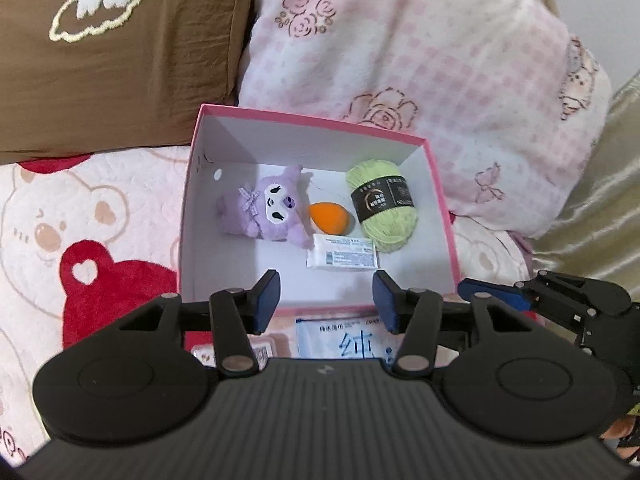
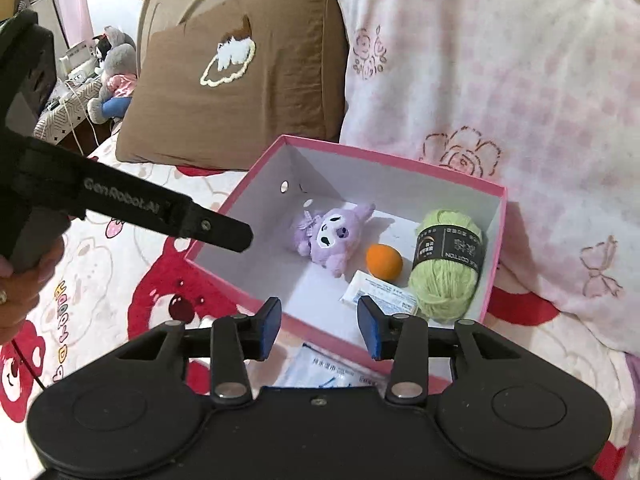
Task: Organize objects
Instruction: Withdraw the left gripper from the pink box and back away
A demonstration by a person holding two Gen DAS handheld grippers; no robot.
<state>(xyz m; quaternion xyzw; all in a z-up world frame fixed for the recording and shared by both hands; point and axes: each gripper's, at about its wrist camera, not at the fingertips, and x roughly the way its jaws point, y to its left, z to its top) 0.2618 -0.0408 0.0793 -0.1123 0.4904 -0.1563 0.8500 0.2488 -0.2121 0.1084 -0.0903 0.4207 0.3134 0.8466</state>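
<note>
Soft, even indoor light fills both views, bright enough that colours read clearly. The white inside of the pink-rimmed cardboard box (image 1: pixel 224 148) carries only faint grey shadows beside its contents. Fisheye lenses bend the edges strongly (the corners go dark). The pale pink rose-printed blanket (image 2: pixel 500 60) looks slightly washed out and soft; no harsh glare appears.

Open pink box (image 1: pixel 440 184) holds purple plush (image 1: pixel 268 206), orange sponge (image 1: pixel 330 220), green yarn (image 1: pixel 382 208), white packet (image 1: pixel 343 257).
</note>
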